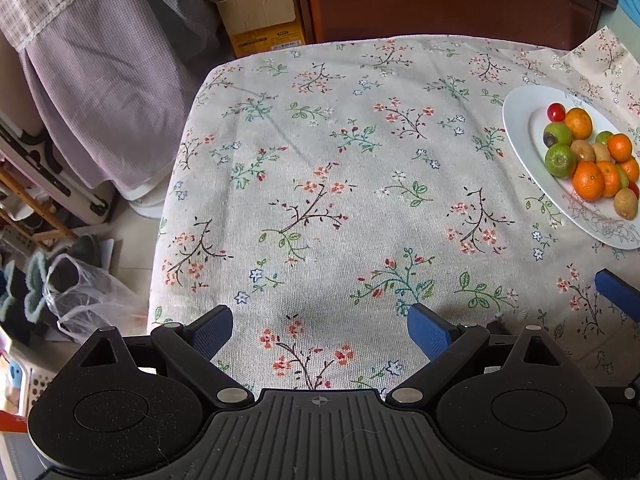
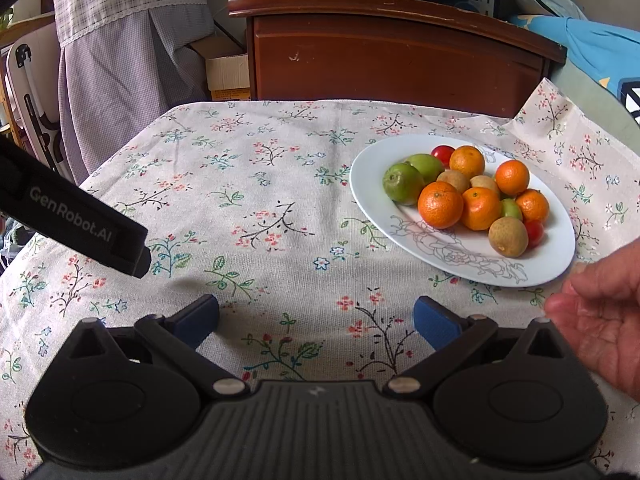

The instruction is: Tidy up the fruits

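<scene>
A white oval plate (image 2: 536,272) sits on the floral tablecloth at the right, piled with oranges (image 2: 440,205), green fruits (image 2: 402,183), brown fruits (image 2: 508,237) and red cherry tomatoes (image 2: 442,153). It also shows at the right edge of the left wrist view (image 1: 520,120). My right gripper (image 2: 316,322) is open and empty, over bare cloth near the plate's front left. My left gripper (image 1: 320,332) is open and empty over the cloth, left of the plate. The left gripper's black body (image 2: 80,224) shows at the left of the right wrist view.
A bare hand (image 2: 604,312) is beside the right gripper. A brown wooden cabinet (image 2: 392,60) stands behind the table. A cardboard box (image 1: 260,20), hanging lilac cloth (image 1: 100,80) and floor clutter with a plastic bag (image 1: 80,292) lie past the table's left edge.
</scene>
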Demonstrator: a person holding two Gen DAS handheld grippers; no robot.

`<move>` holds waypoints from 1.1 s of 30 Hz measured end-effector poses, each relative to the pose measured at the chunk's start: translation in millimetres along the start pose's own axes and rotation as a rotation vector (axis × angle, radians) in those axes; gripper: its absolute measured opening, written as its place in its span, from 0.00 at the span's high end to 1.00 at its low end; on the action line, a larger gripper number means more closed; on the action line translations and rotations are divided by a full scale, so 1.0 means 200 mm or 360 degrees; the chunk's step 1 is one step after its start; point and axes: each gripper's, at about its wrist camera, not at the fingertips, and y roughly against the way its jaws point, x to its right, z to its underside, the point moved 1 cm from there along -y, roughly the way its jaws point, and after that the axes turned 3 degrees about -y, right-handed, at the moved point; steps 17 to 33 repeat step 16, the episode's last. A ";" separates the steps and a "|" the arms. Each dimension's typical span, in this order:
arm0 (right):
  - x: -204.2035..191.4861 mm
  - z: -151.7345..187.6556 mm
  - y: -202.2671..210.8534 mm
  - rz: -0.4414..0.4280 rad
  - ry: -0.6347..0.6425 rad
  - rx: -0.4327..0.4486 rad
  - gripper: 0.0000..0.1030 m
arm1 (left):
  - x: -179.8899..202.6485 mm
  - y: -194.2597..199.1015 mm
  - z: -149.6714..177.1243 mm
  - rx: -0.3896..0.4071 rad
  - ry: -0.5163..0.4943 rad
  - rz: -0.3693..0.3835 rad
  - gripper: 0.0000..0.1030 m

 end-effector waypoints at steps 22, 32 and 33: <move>0.00 0.00 0.00 0.0000 -0.0001 0.0001 0.00 | 0.00 -0.06 -0.01 -0.0004 0.0009 -0.0029 0.07; 0.00 0.00 0.00 0.0000 -0.0001 0.0001 0.00 | 0.00 -0.06 -0.01 -0.0004 0.0009 -0.0029 0.07; 0.00 0.00 0.00 0.0000 -0.0001 0.0001 0.00 | 0.00 -0.06 -0.01 -0.0004 0.0009 -0.0029 0.07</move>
